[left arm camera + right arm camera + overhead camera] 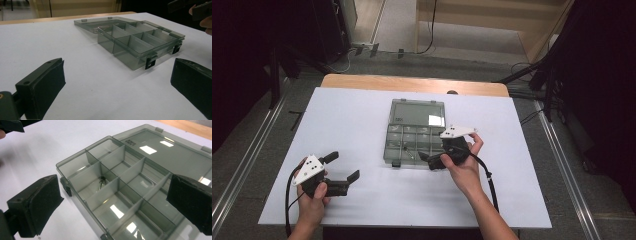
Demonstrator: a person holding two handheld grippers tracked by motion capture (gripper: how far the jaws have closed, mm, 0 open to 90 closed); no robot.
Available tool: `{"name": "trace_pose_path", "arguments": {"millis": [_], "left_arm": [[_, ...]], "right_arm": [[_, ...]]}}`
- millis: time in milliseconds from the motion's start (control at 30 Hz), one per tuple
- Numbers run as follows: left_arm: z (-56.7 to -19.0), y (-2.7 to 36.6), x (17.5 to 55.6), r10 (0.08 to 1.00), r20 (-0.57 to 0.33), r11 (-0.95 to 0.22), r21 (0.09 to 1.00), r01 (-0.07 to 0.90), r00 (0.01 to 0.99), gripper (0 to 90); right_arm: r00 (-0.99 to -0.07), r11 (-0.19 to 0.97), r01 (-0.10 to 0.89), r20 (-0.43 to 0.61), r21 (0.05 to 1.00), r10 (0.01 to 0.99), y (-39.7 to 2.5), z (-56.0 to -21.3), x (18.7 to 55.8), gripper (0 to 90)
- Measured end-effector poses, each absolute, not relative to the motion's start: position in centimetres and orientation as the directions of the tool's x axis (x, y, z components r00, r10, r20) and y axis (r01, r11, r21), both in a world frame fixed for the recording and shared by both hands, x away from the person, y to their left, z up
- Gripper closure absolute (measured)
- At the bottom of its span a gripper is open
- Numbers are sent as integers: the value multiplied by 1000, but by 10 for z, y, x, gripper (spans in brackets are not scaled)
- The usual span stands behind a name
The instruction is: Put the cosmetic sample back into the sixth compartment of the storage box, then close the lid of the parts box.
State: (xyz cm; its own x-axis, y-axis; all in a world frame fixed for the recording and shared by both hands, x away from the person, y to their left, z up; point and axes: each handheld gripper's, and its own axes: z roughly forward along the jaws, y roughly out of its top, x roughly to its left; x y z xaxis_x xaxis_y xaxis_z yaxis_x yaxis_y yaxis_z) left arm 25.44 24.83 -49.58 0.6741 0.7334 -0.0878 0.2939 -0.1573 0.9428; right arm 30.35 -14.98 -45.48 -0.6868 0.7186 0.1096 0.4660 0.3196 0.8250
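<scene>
Your right tongs (pixel 435 161) hang with jaws wide over the near edge of the organizer box (pixel 82 165), which lies open in the middle of the white tabletop (pixel 362 120) with its lid (pixel 416 111) folded flat behind it. Judge the box light, stiff and slick, likely to skate if nudged. One compartment holds a small metal screw (pixel 101 181); the rest look bare. That screw is tiny, hard and prone to roll, so pinch it across the shank, between the thin dividers. Your left tongs (pixel 343 172) wait wide open, holding nothing, well apart to the left.
</scene>
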Motion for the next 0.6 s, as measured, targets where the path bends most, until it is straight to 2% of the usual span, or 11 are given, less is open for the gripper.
{"name": "trace_pose_path", "arguments": {"millis": [300, 400, 600], "left_arm": [[-493, 243, 256, 741, -65, -180, 939, 292, 669, 0], [-490, 239, 259, 735, -93, -157, 940, 303, 671, 0], [-482, 226, 267, 723, -87, -167, 940, 296, 685, 0]], "right_arm": [[-665, 268, 464, 132, 845, 735, -168, -456, 298, 0], [-658, 262, 462, 129, 847, 742, -173, -454, 298, 0], [-642, 237, 457, 133, 858, 755, -186, -448, 301, 0]]}}
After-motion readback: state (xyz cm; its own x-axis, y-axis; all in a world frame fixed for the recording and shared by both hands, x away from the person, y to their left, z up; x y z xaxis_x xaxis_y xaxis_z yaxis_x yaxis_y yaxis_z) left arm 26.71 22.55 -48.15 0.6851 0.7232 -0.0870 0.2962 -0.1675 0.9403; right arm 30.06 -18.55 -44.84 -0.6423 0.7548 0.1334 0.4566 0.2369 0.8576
